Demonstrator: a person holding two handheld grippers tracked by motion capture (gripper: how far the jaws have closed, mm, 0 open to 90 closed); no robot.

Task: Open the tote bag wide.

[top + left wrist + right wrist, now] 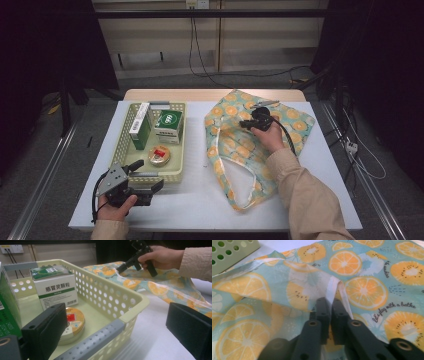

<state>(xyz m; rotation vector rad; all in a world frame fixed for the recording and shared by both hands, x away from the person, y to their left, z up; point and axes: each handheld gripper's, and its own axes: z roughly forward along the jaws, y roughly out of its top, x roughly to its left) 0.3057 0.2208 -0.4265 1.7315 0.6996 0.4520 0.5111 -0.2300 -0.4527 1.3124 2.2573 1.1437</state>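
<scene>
Right gripper (248,123) on fruit-print bag (235,150) at table (325,200) right half, jaws pinched on white bag hem (333,288). Left gripper (145,176) at basket (122,137) near edge, jaws apart, straddling its corner. Bare strip between basket and bag.

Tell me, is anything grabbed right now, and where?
Yes. The right gripper pinches the fruit-print bag by a raised fold of cloth near its white edge. The left gripper holds nothing, open by the basket.
</scene>
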